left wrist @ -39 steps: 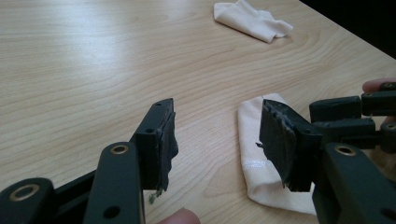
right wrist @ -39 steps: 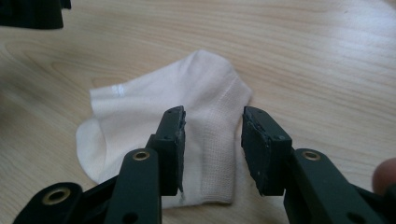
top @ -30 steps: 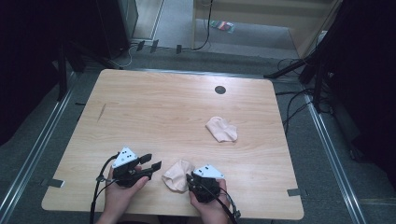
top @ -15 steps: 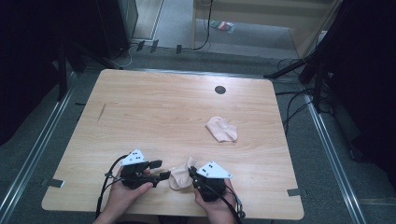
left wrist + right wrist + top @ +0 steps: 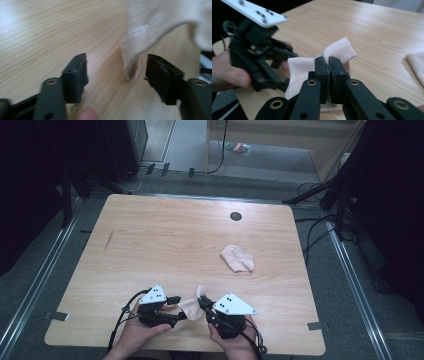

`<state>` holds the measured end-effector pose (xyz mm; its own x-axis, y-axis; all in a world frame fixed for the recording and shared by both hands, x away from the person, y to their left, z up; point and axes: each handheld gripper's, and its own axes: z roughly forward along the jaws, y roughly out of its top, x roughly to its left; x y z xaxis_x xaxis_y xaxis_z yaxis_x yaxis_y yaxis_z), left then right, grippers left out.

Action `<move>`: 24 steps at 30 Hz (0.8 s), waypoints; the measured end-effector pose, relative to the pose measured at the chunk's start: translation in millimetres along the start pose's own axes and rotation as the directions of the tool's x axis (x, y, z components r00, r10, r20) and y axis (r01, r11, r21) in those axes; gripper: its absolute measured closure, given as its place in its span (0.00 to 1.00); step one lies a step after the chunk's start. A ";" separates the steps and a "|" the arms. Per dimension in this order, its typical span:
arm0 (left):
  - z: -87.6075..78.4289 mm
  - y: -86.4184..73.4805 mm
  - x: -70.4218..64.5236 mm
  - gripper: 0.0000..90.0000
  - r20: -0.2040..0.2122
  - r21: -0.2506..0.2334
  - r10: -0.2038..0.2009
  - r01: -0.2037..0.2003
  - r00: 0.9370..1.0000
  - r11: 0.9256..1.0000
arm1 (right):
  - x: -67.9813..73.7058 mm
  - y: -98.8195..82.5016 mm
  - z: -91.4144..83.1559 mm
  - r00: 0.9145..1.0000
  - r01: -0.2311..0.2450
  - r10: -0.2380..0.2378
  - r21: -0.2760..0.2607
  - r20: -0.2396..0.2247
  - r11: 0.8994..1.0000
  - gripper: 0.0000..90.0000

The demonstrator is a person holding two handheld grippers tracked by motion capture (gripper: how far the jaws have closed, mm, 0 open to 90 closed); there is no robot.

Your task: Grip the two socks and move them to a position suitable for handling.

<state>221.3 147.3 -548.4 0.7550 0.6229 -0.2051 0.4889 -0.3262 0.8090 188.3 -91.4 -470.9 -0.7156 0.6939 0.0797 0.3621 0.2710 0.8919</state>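
1. We see a pale pink sock near the front edge of the table, between the two tools and lifted partly off the wood.
2. The right tool is clenched on the sock; in the right gripper view its jaws are pressed together on the fabric, and the ribbed cuff stands up behind them.
3. The long axis of the sock goes from this raised cuff down toward the left tool, so the sock hangs at a slant, with the cuff as its high end.
4. The left tool is released: its jaws have just been closing, the lower edge of the sock hangs between them, and the pads do not press on it.
5. A second pink sock lies crumpled on the table, well apart, toward the right side.
6. The table is light wood with a small dark round hole near its far edge.
7. Around the table we see grey floor, black cables and dark equipment.
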 end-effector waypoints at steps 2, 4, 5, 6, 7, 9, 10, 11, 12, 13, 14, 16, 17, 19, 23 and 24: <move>-3.5 0.0 -3.1 0.80 -0.065 0.002 0.043 -0.043 0.997 0.999 | 1.6 1.2 -1.6 1.000 0.010 -0.010 -0.010 -0.004 1.000 0.97; -11.9 1.1 -5.3 1.00 -0.175 -0.010 0.092 -0.095 0.980 0.995 | 0.8 1.3 -2.9 1.000 0.013 -0.013 -0.018 0.005 1.000 0.97; -18.6 3.1 -6.8 1.00 -0.269 -0.024 0.111 -0.121 0.957 0.992 | -2.3 0.3 -2.9 1.000 0.012 -0.012 -0.019 0.018 1.000 0.97; -22.8 4.4 -7.7 1.00 -0.315 -0.040 0.116 -0.135 0.942 0.990 | -2.3 0.3 -2.9 1.000 0.012 -0.012 -0.019 0.018 1.000 0.97; -33.0 7.1 -10.7 1.00 -0.432 -0.057 0.147 -0.190 0.890 0.980 | -4.9 -2.2 -0.8 1.000 0.003 -0.003 -0.011 0.030 1.000 0.97; -35.8 7.1 -13.0 1.00 -0.477 -0.059 0.170 -0.224 0.862 0.973 | -6.2 -3.8 0.8 0.999 0.002 -0.001 -0.006 0.032 1.000 0.97; -33.8 4.8 -14.7 1.00 -0.501 -0.012 0.228 -0.270 0.835 0.963 | -10.2 -9.1 6.9 0.999 -0.005 0.004 0.020 0.039 1.000 0.97; -33.8 4.8 -14.7 1.00 -0.501 -0.012 0.228 -0.270 0.835 0.963 | -10.2 -9.1 6.9 0.999 -0.005 0.004 0.020 0.039 1.000 0.97; -28.1 1.7 -14.4 1.00 -0.483 0.033 0.268 -0.288 0.834 0.957 | -12.6 -12.5 10.6 0.999 -0.014 0.012 0.038 0.050 0.999 0.97; -23.8 -1.7 -14.5 1.00 -0.465 0.055 0.289 -0.299 0.837 0.953 | -16.5 -17.3 14.7 0.998 -0.024 0.020 0.059 0.065 0.998 0.97; -19.9 -4.4 -14.8 1.00 -0.434 0.066 0.298 -0.299 0.850 0.952 | -24.6 -24.5 19.5 0.995 -0.043 0.034 0.094 0.088 0.995 0.97; -13.7 -6.5 -16.2 1.00 -0.347 0.100 0.316 -0.300 0.883 0.949 | -28.1 -26.7 20.4 0.994 -0.051 0.040 0.108 0.098 0.993 0.97; -11.8 -6.7 -16.8 0.99 -0.315 0.111 0.320 -0.300 0.893 0.947 | -33.6 -29.7 21.4 0.992 -0.059 0.044 0.125 0.118 0.990 0.97; -6.0 -7.4 -17.3 0.91 -0.239 0.132 0.322 -0.298 0.916 0.945 | -41.6 -33.2 22.4 0.989 -0.075 0.055 0.155 0.134 0.985 0.97; -6.0 -7.8 -15.0 0.63 -0.131 0.079 0.290 -0.282 0.948 0.956 | -60.1 -40.7 20.1 0.973 -0.147 0.115 0.149 0.202 0.978 0.69; -8.7 -6.5 -13.1 0.61 -0.111 0.053 0.269 -0.264 0.957 0.963 | -61.8 -40.6 18.4 0.970 -0.158 0.127 0.139 0.210 0.978 0.65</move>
<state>204.4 147.5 -546.2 0.8050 0.5875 0.0826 0.2943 -0.5164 0.8042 228.7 -133.0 -520.3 -0.5226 0.8470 0.0972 0.5500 0.2478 0.7976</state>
